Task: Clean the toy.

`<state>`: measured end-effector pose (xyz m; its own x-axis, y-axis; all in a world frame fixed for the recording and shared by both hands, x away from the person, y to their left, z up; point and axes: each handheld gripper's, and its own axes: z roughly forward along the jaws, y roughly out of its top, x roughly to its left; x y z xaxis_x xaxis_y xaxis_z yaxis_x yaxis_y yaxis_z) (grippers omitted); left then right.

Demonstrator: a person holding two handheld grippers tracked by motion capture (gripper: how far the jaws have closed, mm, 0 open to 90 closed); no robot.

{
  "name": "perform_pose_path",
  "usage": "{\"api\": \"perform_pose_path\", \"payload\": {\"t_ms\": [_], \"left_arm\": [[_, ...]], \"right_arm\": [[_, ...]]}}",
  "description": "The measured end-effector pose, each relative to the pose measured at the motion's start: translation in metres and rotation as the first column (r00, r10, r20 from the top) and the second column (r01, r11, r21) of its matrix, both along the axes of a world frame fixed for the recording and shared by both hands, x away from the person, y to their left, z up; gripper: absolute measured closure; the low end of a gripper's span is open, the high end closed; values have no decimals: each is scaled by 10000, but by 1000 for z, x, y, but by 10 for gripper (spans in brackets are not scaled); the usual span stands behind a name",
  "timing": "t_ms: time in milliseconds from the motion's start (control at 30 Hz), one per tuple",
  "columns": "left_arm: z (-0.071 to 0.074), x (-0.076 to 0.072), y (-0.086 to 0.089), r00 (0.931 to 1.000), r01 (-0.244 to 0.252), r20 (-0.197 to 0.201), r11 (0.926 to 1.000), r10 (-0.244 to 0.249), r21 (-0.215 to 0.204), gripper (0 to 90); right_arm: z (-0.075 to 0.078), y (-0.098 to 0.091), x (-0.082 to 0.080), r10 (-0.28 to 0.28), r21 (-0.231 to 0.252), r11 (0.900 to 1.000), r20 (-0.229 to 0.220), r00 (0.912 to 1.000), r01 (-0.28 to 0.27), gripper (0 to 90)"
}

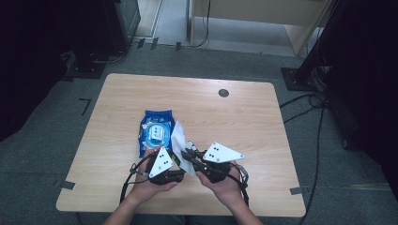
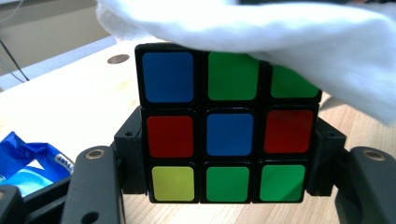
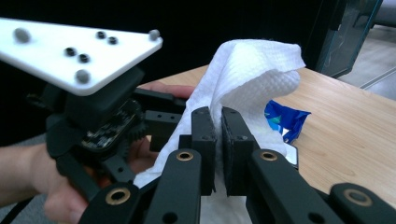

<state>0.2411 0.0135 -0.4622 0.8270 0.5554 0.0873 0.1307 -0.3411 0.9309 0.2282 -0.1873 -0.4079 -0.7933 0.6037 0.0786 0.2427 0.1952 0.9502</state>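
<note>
Count: one cube [image 2: 227,123], one white wipe [image 3: 247,79], one blue wipes pack [image 1: 157,131], two grippers, one counter [image 1: 244,117].
Left gripper [image 1: 164,165]: jaws clamped on the cube's two sides, at its middle and lower rows; the face toward the camera showed blue, green, red and yellow squares.
Right gripper [image 3: 218,149]: jaws pinched together on a fold of the wipe, which stood up above them.
Wipe: draped over the cube's top edge in the left gripper view, covering part of the upper right square.
Pack: flat on the counter, just beyond the left gripper, lid side up.
Edges: both hands sat near the counter's near edge, close together at its middle.
Open room: bare wood lay to the far side, left and right; a small round grommet [image 1: 224,93] sat near the far edge.
</note>
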Motion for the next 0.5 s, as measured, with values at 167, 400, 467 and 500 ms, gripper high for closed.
{"api": "perform_pose_path", "payload": {"t_ms": [167,400,467,500], "left_arm": [[2,-1,2,9999,62,108,10000,-61,-20,341],[8,3,12,10000,30,-11,9981,-31,-609,341],[8,5,14,10000,-67,-12,9987,66,-512,341],[7,5,14,9999,-99,-42,9987,97,-496,341]], "right_arm": [[-5,-12,9,-714,-132,9974,-36,9974,714,859],[-27,-39,30,-2465,-938,9667,-892,9650,2383,861],[-23,-43,29,-2561,-676,9658,-946,9620,2504,861],[-17,-43,27,-2494,-429,9681,-729,9657,2468,861]]}}
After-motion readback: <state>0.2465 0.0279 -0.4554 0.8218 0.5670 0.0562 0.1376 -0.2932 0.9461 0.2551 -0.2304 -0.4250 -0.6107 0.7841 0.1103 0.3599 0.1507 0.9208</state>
